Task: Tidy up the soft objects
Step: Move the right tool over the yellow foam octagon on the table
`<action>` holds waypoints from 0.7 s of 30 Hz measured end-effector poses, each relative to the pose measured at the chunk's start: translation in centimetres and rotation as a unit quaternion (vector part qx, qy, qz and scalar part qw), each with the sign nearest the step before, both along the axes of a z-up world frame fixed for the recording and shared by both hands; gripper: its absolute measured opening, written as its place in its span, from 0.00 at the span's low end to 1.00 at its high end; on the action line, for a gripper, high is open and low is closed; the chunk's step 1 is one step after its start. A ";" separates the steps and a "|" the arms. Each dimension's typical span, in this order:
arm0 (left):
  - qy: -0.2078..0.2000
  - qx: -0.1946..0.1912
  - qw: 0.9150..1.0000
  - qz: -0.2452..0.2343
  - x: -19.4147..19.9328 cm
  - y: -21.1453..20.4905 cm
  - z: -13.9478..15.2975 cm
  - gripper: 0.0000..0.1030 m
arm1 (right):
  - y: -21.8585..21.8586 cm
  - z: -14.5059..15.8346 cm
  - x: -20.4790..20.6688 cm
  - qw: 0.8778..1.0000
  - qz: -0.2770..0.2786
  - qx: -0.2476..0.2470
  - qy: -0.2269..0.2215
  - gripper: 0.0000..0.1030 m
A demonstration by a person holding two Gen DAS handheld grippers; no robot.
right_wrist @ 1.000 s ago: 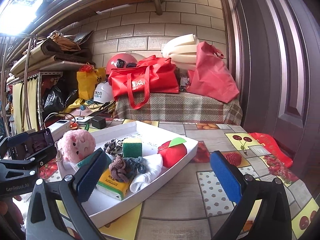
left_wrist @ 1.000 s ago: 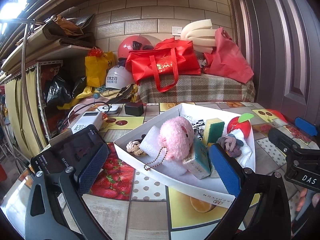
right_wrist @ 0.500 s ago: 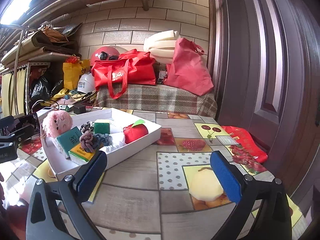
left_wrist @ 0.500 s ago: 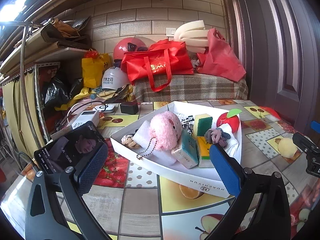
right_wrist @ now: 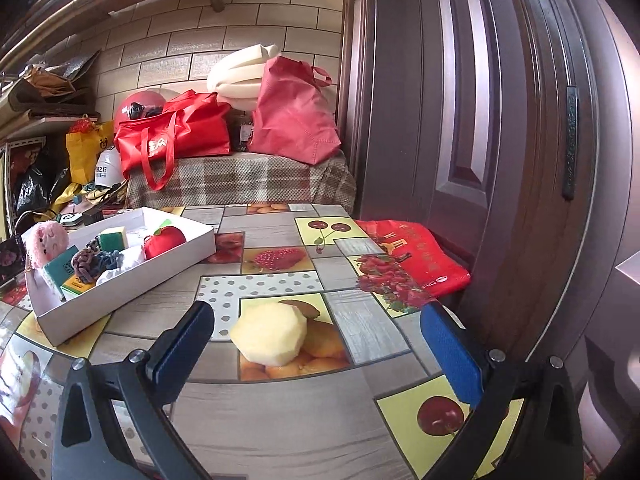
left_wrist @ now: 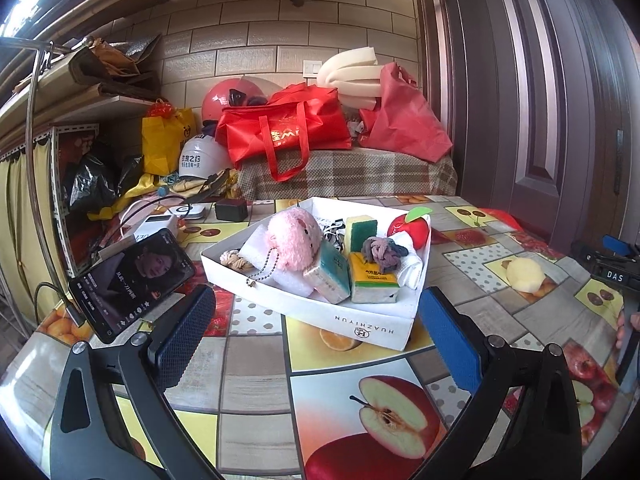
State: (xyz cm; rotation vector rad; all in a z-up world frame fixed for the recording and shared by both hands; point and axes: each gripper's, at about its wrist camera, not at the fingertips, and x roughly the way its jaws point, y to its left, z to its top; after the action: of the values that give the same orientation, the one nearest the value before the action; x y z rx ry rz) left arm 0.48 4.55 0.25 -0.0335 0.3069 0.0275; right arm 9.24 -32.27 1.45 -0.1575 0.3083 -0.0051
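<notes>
A white box (left_wrist: 372, 326) on the fruit-print table holds soft things: a pink plush (left_wrist: 294, 242), a red plush apple (left_wrist: 412, 230), a green-yellow sponge (left_wrist: 360, 232), a knotted rope ball (left_wrist: 380, 252) and tissue packs (left_wrist: 372, 280). The box shows at left in the right wrist view (right_wrist: 124, 284). A pale yellow soft lump (right_wrist: 272, 338) lies alone on the table, just ahead of my open, empty right gripper (right_wrist: 316, 344); it also shows in the left wrist view (left_wrist: 526, 274). My left gripper (left_wrist: 316, 332) is open and empty, in front of the box.
A phone (left_wrist: 132, 280) stands propped at the left of the table, with a power bank (left_wrist: 154, 226) and cables behind. A red bag (right_wrist: 412, 256) lies at the table's right edge by the brown door (right_wrist: 500, 120). Bags and helmets crowd the bench behind.
Both grippers have drawn back from the box. The right gripper has swung right, bringing the yellow lump in front of its fingers.
</notes>
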 end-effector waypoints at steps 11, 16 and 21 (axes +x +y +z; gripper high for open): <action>0.006 -0.007 1.000 -0.002 0.1 0.3 -0.1 1.00 | 1.4 -0.9 2.7 0.997 0.034 -0.035 0.062 1.00; 0.006 -0.006 1.000 -0.004 0.0 0.3 -0.1 1.00 | 2.5 -1.8 5.2 0.992 0.047 -0.058 0.105 1.00; 0.006 -0.005 1.000 -0.004 0.1 0.3 -0.1 1.00 | 3.9 -2.9 7.9 0.984 0.044 -0.090 0.149 1.00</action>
State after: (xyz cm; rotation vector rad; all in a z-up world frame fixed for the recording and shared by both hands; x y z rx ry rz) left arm 0.56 4.84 0.19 -0.0427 0.3194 0.0190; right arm 17.18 -28.37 -1.43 -0.3520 0.5999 0.0781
